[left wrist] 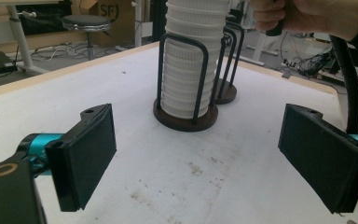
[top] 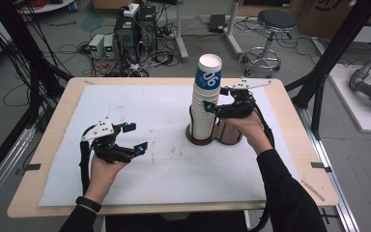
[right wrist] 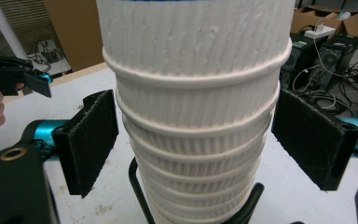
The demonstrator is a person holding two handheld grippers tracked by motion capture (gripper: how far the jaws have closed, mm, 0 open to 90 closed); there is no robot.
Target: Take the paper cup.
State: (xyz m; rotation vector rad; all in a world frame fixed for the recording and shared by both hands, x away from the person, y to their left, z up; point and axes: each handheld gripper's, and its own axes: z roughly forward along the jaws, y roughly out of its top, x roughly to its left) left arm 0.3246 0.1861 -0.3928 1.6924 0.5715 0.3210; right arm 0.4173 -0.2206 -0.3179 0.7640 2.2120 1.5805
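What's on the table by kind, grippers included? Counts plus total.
Cup stacks: 1, the stack of white ribbed cups, top cup with a blue band
Cup holders: 2, the holder with the stack and the second holder behind it
Grippers: 2, left gripper and right gripper
White mat: 1
Total: 6

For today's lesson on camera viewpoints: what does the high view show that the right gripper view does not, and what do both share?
High view: the top cup's blue band, the whole white table cover, the right gripper.
Right gripper view: the fine ribbing and rolled rims of the cup stack close up, between open jaws.
Shared: the cup stack, its dark wire holder, the left gripper.
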